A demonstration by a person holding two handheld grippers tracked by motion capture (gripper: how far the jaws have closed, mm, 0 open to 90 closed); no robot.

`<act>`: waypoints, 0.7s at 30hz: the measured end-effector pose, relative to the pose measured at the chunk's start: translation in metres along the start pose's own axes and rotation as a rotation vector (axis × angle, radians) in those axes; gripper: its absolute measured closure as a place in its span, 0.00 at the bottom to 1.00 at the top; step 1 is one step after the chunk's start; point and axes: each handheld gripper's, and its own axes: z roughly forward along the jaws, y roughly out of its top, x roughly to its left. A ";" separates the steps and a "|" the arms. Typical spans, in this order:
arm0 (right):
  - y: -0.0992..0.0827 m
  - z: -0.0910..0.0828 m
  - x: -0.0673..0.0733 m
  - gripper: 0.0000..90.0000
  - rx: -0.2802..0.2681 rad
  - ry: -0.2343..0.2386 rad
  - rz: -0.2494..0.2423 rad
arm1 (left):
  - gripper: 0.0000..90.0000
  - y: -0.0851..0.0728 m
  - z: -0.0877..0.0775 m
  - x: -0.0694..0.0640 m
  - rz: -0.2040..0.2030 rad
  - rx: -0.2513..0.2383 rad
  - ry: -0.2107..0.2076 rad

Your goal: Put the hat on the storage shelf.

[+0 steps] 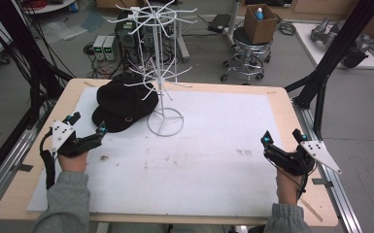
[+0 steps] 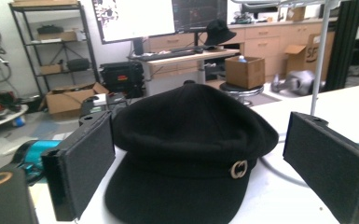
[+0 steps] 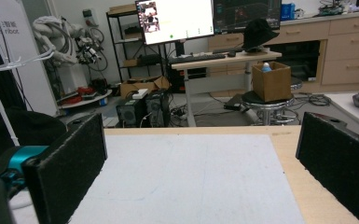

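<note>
Black felt, soft and brimmed: the cap [image 2: 189, 154] lies straight ahead of my left tongs [image 1: 87, 124], its visor toward me with a small metal buckle [image 2: 238, 169] on the band. It sits flat on the white mat [image 1: 213, 165], leaning against the foot of the white wire rack [image 1: 162, 73] just beyond it. My left pads [image 2: 86, 163] stand spread on either side of the cap's front edge, not yet pressing anything. My right tongs [image 1: 284, 138] are spread too, well off to the far side, with bare mat between their pads [image 3: 67, 170].

I judge this the approach to a pick-up. Next I should slide the left tongs forward until the visor lies between the pads, pinch the brim firmly, then lift toward a rack prong without snagging the wire.
</note>
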 end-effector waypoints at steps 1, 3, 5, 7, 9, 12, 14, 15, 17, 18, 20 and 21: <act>0.000 0.000 0.000 0.01 0.000 0.000 0.000 | 0.11 0.000 0.002 0.000 -0.002 0.000 -0.004; 0.000 0.000 0.000 0.01 -0.003 0.002 -0.005 | 0.14 0.000 0.008 0.000 -0.026 -0.002 0.006; 0.000 0.000 0.000 0.01 -0.005 0.004 -0.005 | 0.23 0.002 0.015 -0.001 -0.027 0.003 0.023; 0.000 0.001 0.000 0.01 -0.007 0.005 -0.006 | 0.28 0.005 0.021 -0.002 -0.016 0.007 0.017; 0.000 0.001 0.001 0.01 -0.007 0.007 -0.003 | 0.27 0.006 0.027 -0.004 0.010 0.012 0.018; 0.000 0.002 0.001 0.01 -0.004 0.011 -0.003 | 0.23 0.005 0.038 -0.004 0.029 0.045 0.035; 0.000 0.002 0.001 0.01 -0.007 0.013 -0.005 | 0.21 0.003 0.044 -0.003 0.028 0.062 0.039; 0.000 0.003 0.002 0.01 -0.004 0.012 -0.001 | 0.21 0.002 0.048 -0.002 0.021 0.069 0.037; 0.000 0.003 0.002 0.01 -0.006 0.014 -0.003 | 0.21 -0.001 0.052 -0.001 0.014 0.071 0.044; 0.000 0.003 0.002 0.01 -0.006 0.014 -0.005 | 0.21 -0.003 0.054 -0.002 0.006 0.077 0.046; 0.000 0.003 0.002 0.01 -0.006 0.015 -0.003 | 0.20 -0.007 0.058 -0.003 0.008 0.093 0.039; -0.001 0.003 0.002 0.01 -0.005 0.015 0.000 | 0.20 -0.009 0.059 -0.004 0.015 0.097 0.031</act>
